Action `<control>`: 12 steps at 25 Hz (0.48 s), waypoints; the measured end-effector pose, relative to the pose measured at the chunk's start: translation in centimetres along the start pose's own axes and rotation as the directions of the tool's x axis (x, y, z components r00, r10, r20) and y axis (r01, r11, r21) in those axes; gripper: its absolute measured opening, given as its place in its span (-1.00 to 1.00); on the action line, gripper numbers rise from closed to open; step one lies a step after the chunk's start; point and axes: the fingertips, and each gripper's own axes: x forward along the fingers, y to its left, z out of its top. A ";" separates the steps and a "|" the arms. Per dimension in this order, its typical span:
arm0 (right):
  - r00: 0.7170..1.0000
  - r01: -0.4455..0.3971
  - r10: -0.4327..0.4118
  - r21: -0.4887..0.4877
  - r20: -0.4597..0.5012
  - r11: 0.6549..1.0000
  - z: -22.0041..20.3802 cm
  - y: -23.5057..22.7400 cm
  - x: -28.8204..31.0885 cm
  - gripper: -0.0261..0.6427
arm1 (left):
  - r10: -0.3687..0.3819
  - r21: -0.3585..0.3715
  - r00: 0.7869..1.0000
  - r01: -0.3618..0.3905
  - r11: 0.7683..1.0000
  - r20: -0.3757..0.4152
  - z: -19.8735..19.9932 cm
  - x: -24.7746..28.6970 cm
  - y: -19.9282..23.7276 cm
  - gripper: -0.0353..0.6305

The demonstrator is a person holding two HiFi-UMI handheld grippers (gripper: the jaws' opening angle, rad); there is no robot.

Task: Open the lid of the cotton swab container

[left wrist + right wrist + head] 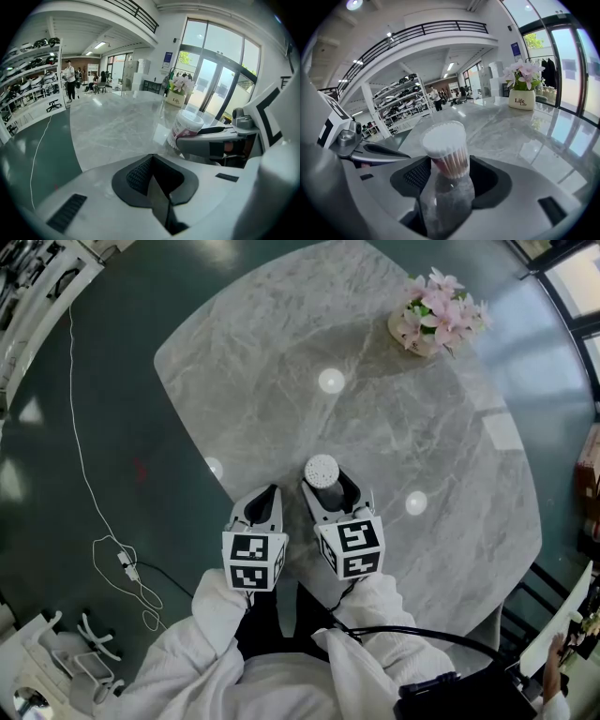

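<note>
White right tongs (330, 491) wide apart around cotton swab container (322, 468); left tongs (270, 495) together.

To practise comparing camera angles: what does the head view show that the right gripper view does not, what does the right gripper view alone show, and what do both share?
Only the head view: the person's white sleeves and the white cable on the floor.
Only the right gripper view: shelves across the hall, a balcony railing, and the print on the flower pot.
Both: the marble table, the flower pot, the cotton swab container standing between the right gripper's parted jaws, and the left gripper beside it.
</note>
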 end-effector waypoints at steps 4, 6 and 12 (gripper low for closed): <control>1.000 0.004 -0.004 -0.016 -0.008 1.000 0.2 0.0 0.4 -0.05 | 0.000 -0.002 1.000 0.000 1.000 0.001 0.1 0.0 0.2 -0.91; 1.000 0.008 -0.009 -0.018 -0.009 1.000 0.2 -0.1 0.5 -0.05 | 0.000 -0.003 1.000 0.000 1.000 0.000 0.1 0.0 0.4 -0.91; 0.999 0.035 -0.035 -0.013 -0.008 0.999 0.3 -0.3 0.6 -0.05 | 0.005 -0.007 1.000 -0.005 1.000 0.003 0.1 -0.3 0.9 -0.91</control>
